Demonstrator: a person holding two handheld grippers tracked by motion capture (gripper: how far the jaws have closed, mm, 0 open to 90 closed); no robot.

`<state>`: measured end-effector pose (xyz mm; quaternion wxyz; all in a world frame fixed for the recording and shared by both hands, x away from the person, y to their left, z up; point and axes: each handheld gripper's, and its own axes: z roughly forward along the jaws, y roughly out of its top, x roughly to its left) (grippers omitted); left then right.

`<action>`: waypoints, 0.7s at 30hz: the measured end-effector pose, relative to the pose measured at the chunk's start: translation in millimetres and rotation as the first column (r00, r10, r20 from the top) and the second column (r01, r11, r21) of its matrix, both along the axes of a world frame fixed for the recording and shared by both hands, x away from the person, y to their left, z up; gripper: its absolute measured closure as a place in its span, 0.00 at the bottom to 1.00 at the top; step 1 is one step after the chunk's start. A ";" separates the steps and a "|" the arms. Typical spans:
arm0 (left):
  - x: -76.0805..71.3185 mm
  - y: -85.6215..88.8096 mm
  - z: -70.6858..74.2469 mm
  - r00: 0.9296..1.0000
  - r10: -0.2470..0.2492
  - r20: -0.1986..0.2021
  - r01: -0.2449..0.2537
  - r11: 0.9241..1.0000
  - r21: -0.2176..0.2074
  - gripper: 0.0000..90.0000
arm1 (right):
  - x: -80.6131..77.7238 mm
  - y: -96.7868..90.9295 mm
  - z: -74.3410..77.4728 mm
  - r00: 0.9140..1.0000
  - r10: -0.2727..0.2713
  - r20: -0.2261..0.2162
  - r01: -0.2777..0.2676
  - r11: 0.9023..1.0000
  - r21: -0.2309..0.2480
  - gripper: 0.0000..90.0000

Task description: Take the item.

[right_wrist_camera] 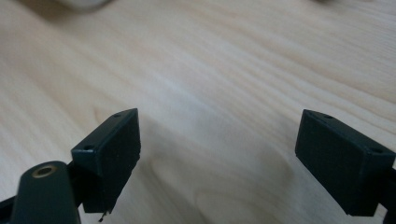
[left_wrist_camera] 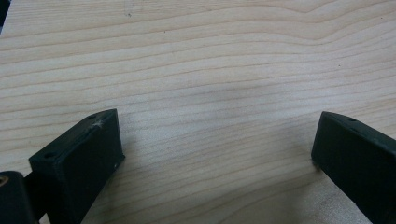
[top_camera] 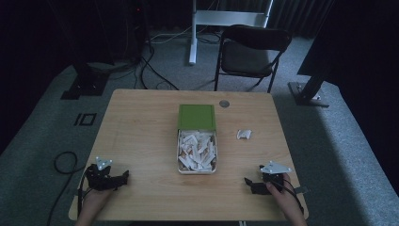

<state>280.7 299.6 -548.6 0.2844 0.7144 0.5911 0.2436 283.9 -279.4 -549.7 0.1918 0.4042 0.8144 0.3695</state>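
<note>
Dim room, grey carpet, pale wood table (top_camera: 141, 122) under your hands. Both sets of jaws are spread wide w/ nothing between them, just bare wood grain in both gripper views.

Your left gripper (top_camera: 123, 177) sits low on the table at approx 7 o'clock, jaws pointing toward table centre; in its own view (left_wrist_camera: 217, 154) the gap is wide. Your right gripper (top_camera: 248, 182) is at approx 5 o'clock, jaws also aimed inward, gap equally wide in its own view (right_wrist_camera: 217, 154). Each carries a grey plate on top; cables trail off the near edge.

Out from there: a white tray (top_camera: 179, 155) full of white paper scraps sits at table centre, well apart from both grippers. A green lid (top_camera: 196, 116) touches its 12 o'clock end. One loose white scrap (top_camera: 243, 134) lies at 2 o'clock of the tray, nearby. A small round grey disc (top_camera: 224, 103) sits near the far edge.

Beyond the table, a black folding chair (top_camera: 251, 52) at 12–1 o'clock.
</note>
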 end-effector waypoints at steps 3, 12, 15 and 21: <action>0.0 0.0 0.0 1.000 0.000 0.000 0.000 1.000 0.000 0.03 | -2.1 -0.1 -3.0 0.999 0.034 -0.014 -0.034 0.999 -0.024 0.16; 0.0 0.0 0.0 1.000 0.000 0.000 0.000 1.000 0.000 0.03 | -1.7 -0.3 -4.2 0.997 0.068 -0.039 -0.069 0.998 -0.012 0.14; 0.0 0.0 0.0 1.000 0.000 0.000 0.000 1.000 0.000 0.03 | -2.2 -0.7 -4.3 0.999 0.032 -0.041 -0.033 0.999 -0.011 0.14; 0.0 0.0 0.0 1.000 0.000 0.000 0.000 1.000 0.000 0.03 | -2.7 -0.7 -4.3 0.999 0.027 -0.042 -0.027 1.000 -0.010 0.14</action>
